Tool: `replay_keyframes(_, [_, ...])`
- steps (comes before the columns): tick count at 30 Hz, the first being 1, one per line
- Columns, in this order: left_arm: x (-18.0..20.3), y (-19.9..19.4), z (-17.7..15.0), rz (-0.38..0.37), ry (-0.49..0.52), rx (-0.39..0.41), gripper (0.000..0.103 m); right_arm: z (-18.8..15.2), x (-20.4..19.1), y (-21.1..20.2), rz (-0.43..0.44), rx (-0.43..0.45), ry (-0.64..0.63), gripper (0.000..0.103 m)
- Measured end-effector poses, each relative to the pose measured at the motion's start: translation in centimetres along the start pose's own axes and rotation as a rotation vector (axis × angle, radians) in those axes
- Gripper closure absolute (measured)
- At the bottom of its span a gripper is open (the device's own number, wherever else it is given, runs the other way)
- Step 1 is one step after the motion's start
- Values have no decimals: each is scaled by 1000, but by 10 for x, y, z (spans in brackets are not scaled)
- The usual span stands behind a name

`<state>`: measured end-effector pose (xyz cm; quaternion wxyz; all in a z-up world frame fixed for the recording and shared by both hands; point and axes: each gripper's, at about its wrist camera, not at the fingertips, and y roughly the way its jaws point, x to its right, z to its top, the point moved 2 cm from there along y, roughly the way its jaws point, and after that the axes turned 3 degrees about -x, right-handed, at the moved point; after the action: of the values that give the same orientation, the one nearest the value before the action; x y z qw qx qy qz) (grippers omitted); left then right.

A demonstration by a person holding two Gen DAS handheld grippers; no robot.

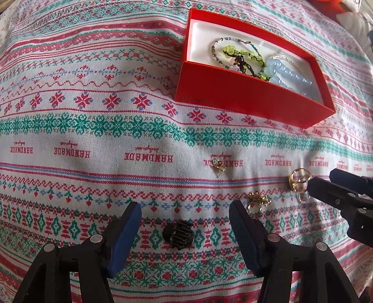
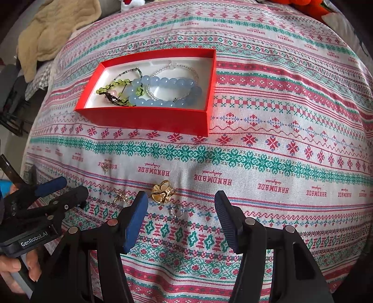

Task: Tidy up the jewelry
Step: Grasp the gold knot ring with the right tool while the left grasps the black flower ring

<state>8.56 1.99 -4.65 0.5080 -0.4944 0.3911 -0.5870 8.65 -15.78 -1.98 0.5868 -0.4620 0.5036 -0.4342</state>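
A red box holds a blue bead bracelet, a green bead bracelet and thin beaded strands. On the patterned cloth lie a small black hair claw, an earring, a gold bow ring, a large gold ring and a small silver ring. My left gripper is open, with the black claw lying between its fingers. My right gripper is open just before the gold and silver rings. It also shows in the left wrist view.
A beige blanket lies off the table at the far left. Dark furniture stands below it. Red and orange items sit at the far edge. The cloth right of the box bears only its pattern.
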Motion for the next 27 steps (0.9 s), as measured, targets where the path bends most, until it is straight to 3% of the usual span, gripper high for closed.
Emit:
replay_keyframes(7, [-6, -4, -9, 10, -1, -5, 38, 3, -11, 21, 0, -43, -23, 43])
replay_keyframes(15, [0, 5, -27, 28, 45, -51, 45, 8, -17, 34, -35, -50, -45, 72])
replay_keyframes(21, [3, 10, -34, 66, 80, -61, 52, 11, -24, 38, -56, -40, -68, 73])
replay_keyframes(27, [10, 12, -40, 98, 104, -59, 70, 10, -26, 37, -60, -35, -70, 73])
